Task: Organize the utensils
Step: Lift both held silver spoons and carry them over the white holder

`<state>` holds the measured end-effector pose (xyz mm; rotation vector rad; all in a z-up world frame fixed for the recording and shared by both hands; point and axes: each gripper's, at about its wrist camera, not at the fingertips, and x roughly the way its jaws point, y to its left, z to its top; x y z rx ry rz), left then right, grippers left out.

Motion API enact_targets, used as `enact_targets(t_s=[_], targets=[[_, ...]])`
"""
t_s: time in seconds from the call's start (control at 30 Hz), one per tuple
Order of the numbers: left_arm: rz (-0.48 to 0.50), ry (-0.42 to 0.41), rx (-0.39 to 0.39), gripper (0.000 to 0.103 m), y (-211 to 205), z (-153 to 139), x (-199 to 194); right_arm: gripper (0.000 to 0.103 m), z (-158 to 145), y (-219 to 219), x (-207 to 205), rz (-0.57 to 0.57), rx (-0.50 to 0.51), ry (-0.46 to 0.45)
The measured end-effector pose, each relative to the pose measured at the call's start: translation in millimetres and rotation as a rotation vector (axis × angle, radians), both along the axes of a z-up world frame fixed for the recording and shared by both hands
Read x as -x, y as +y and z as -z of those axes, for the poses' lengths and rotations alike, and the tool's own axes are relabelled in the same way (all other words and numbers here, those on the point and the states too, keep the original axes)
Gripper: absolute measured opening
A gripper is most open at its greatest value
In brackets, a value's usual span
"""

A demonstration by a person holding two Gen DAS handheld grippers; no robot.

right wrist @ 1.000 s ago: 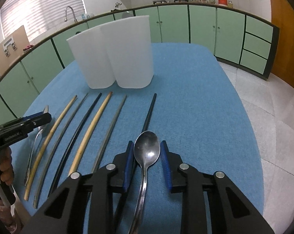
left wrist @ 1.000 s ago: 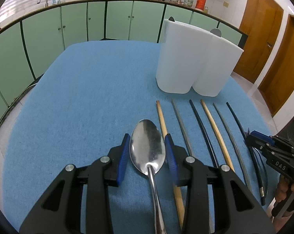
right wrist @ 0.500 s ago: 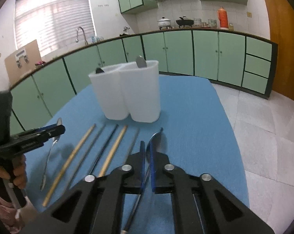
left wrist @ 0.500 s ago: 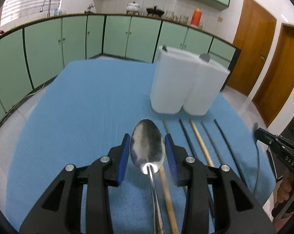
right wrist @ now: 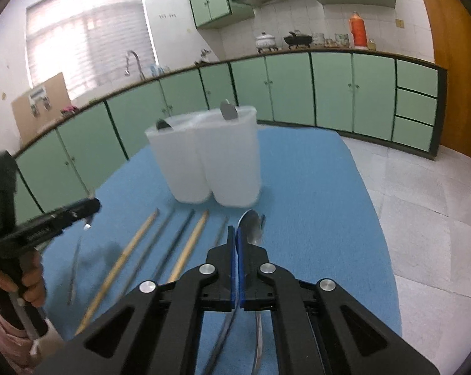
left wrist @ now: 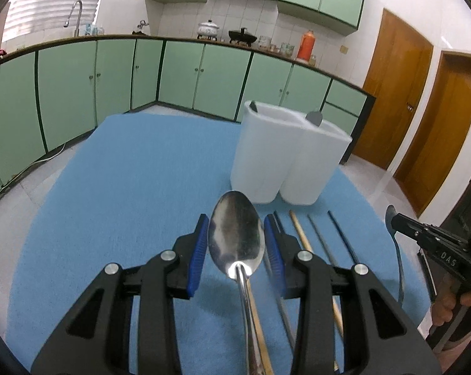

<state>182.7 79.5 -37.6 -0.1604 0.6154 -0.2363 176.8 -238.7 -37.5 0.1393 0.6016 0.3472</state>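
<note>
You have lifted both spoons off the tabletop (left wrist: 126, 162): left gripper (left wrist: 236, 247) cradles a spoon (left wrist: 235, 237), right gripper (right wrist: 238, 243) clamps another (right wrist: 251, 228). Tip each handle-down into the white holder (left wrist: 282, 156).

Legible text: "DAS", white lettering on side of right gripper (left wrist: 392, 218), left wrist view. Nothing else readable.

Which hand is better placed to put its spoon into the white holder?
Right, probably: the right gripper faces the white holder nearly straight ahead; for the left gripper it stands off to the side.
</note>
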Motion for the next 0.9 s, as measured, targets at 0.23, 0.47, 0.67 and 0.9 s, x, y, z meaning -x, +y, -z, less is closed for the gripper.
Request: enact_targets(t_s=[0.23,0.47,0.67,0.9], targets=[[0.004,-0.108,0.033,0.035,1.6,-27.4,-5.2,0.001,-31.3,-7.5,-5.8,-0.037,-0.137,-0.116],[0.010,-0.281,0.047,0.035,-8.8,-70.8,-26.8,0.001,-76.8,-9.0,-29.8,-0.053,-0.250,-0.277],[0.019,-0.415,0.040,0.035,-26.7,-99.2,-58.4,0.001,-106.1,-1.8,-62.4,-0.036,-0.254,-0.379],[0.005,-0.544,0.027,0.035,-50.9,-114.0,-103.0,0.001,-118.6,9.5,-106.9,-0.009,-0.240,-0.469]])
